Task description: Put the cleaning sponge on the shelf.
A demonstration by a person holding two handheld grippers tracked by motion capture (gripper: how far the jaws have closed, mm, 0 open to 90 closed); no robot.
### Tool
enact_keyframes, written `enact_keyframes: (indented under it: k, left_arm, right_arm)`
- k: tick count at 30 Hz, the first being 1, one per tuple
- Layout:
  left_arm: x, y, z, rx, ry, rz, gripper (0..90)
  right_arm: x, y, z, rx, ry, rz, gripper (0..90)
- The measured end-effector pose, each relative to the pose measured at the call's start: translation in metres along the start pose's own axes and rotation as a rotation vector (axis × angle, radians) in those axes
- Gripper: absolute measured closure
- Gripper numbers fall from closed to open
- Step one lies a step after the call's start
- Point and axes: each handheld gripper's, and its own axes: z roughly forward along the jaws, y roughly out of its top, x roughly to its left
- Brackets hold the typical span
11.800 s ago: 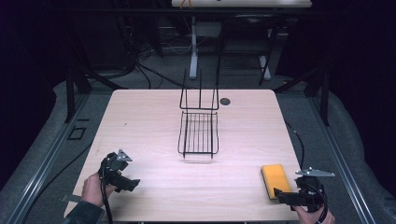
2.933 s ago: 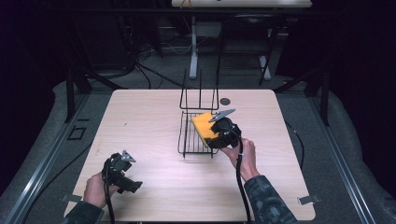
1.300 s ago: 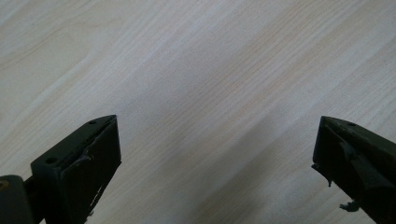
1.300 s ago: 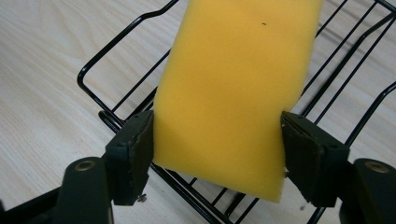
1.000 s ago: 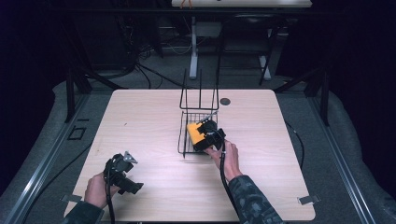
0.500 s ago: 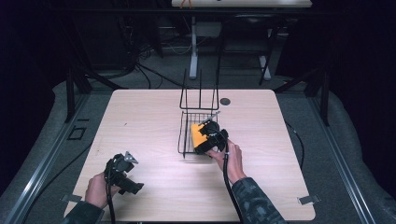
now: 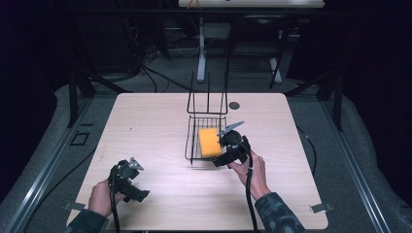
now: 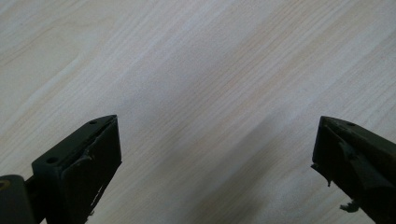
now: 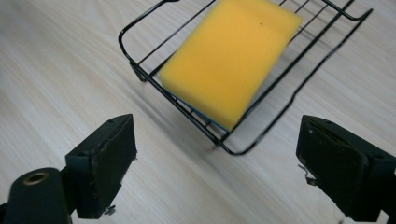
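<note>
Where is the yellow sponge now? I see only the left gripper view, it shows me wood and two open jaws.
Observer: The sponge lies inside the black wire basket, near the table's middle.
Operator: Is the right gripper holding it?
Observer: No. In the right gripper view the right gripper has its jaws wide apart, with the sponge beyond them and untouched.
Operator: And where is my left gripper on the table?
Observer: In the high view the left gripper is at the near left part of the table, well apart from the basket.
</note>
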Motion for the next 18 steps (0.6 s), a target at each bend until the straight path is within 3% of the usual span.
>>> enact_keyframes:
  k: [8, 18]
  left_arm:
    - [0.000, -0.001, 0.000, 0.002, -0.004, 0.003, 1.2]
    - [-0.001, -0.001, 0.001, 0.002, -0.010, -0.001, 1.2]
  right_arm:
    - [-0.010, -0.022, -0.030, -0.041, -0.033, -0.019, 11.2]
    - [-0.025, -0.057, -0.058, -0.030, -0.077, 0.035, 12.0]
